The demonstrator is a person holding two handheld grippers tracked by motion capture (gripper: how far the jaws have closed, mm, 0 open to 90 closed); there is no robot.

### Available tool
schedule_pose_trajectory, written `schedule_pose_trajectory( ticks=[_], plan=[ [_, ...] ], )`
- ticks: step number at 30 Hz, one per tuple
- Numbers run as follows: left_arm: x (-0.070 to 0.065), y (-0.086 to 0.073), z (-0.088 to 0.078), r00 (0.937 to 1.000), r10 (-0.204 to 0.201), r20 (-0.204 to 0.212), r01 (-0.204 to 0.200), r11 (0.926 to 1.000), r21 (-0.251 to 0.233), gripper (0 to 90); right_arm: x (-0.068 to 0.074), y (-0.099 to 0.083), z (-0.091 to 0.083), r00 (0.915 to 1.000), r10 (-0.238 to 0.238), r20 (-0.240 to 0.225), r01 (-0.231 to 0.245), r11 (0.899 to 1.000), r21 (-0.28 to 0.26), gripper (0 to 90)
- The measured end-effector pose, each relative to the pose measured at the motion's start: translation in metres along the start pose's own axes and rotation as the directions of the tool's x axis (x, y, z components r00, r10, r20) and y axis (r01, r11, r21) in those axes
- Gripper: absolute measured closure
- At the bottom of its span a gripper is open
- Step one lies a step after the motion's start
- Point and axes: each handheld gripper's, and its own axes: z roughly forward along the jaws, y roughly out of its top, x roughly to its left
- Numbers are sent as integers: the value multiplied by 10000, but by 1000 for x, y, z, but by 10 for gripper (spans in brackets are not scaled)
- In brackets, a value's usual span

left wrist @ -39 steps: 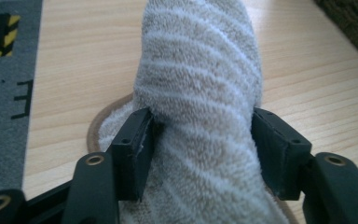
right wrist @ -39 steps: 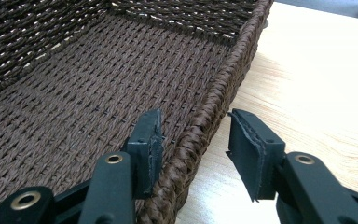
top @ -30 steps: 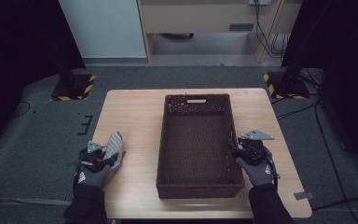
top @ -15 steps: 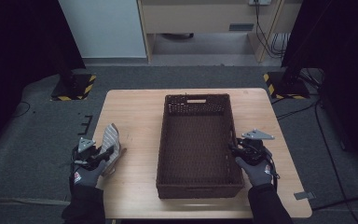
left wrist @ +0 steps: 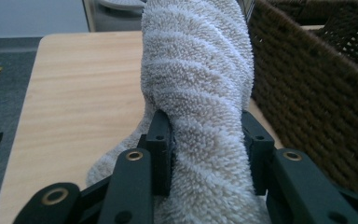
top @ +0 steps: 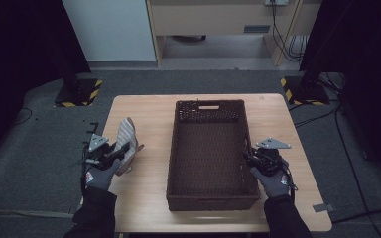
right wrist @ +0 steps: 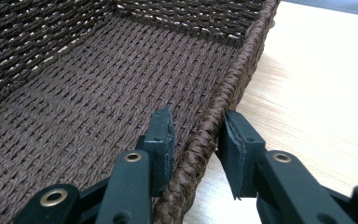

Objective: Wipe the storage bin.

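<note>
My left gripper [left wrist: 205,144] clamps a striped grey slipper [left wrist: 198,84], raised off the desk [top: 144,198] near its left edge. My right gripper [right wrist: 193,140] (jaws just closing) pinches the right rim of the brown wicker basket [right wrist: 98,93], which sits mid-desk, reaching toward the far edge.

Left gripper [top: 113,152] raised, fingers clamped, right gripper [top: 256,157] low, fingers just closing, seemingly gripping.
</note>
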Motion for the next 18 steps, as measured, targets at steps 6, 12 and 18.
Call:
schedule_pose_trajectory(
  ticks=[6,12,18],
  plan=[
    [-10,22,18,9994,164,295,-160,9998,-134,621,0,0,-1,10000,-8,-55,8,10000,-39,671],
    [-17,35,36,9979,312,560,-309,9995,-64,620,1,-1,-3,9999,-87,-135,87,10000,-34,672],
    [-21,45,54,9970,306,714,-301,9995,-70,618,2,-2,-3,9997,-116,-203,114,9999,-79,674]
  ],
)
